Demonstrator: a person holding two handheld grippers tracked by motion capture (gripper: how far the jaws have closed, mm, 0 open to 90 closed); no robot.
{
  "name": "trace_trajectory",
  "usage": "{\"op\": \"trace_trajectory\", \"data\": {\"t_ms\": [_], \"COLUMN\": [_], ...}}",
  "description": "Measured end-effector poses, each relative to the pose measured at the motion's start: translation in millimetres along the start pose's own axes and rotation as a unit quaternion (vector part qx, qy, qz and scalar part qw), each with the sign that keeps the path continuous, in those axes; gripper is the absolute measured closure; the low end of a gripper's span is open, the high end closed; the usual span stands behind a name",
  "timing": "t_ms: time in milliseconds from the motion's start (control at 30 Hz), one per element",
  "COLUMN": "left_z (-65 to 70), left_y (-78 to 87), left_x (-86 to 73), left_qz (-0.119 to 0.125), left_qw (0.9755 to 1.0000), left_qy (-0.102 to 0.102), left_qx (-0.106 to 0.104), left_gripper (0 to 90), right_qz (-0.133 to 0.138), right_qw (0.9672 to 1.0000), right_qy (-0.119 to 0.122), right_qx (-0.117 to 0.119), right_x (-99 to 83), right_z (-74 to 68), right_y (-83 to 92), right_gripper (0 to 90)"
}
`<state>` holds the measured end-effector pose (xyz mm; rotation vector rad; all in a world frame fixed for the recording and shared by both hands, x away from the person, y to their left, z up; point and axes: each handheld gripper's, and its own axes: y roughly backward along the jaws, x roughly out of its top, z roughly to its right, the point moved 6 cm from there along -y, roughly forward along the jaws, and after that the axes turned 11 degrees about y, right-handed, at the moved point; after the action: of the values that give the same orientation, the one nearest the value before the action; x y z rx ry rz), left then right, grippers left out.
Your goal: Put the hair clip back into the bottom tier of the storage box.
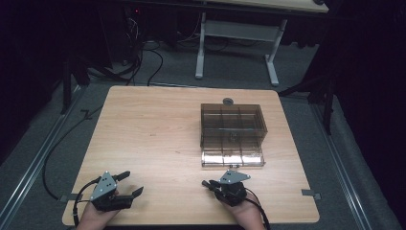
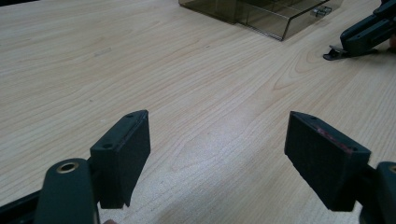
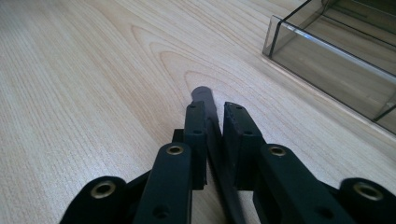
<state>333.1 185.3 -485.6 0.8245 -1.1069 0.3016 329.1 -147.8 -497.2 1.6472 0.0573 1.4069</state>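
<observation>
Right tool (image 1: 207, 183) rested at the near edge of the desk (image 1: 143, 124), jaws nearly together on a thin dark flat piece (image 3: 205, 100); what the piece was could not be told. Its long axis ran along the jaws, tip poking out past them. Left tool (image 1: 129, 183) lay well apart to the left, jaws wide and holding nothing. Smoky clear compartment box (image 1: 232, 134) stood just beyond the right tool, its lower tray facing that hand. Right hand (image 1: 249, 215) was clearly nearer the box.
</observation>
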Motion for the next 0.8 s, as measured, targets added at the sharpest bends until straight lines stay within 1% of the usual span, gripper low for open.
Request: {"op": "trace_trajectory", "data": {"t_ms": [133, 567, 800], "left_z": [0.1, 0.1, 0.2], "left_y": [0.1, 0.1, 0.0], "left_x": [0.0, 0.0, 0.0], "left_qz": [0.0, 0.0, -0.001], "left_qw": [1.0, 1.0, 1.0], "left_qy": [-0.001, -0.001, -0.001], "left_qx": [-0.001, -0.001, -0.001], "left_gripper": [23.0, 23.0, 23.1], "right_qz": [0.001, -0.005, -0.004], "right_qw": [1.0, 1.0, 0.9999], "right_qy": [0.004, 0.006, 0.014], "right_qx": [-0.001, -0.003, -0.007], "right_x": [0.2, 0.0, 0.1], "right_z": [-0.4, -0.8, -1.6], "right_y": [-0.2, -0.9, -0.5], "right_gripper": [81.4, 81.3, 81.8]}}
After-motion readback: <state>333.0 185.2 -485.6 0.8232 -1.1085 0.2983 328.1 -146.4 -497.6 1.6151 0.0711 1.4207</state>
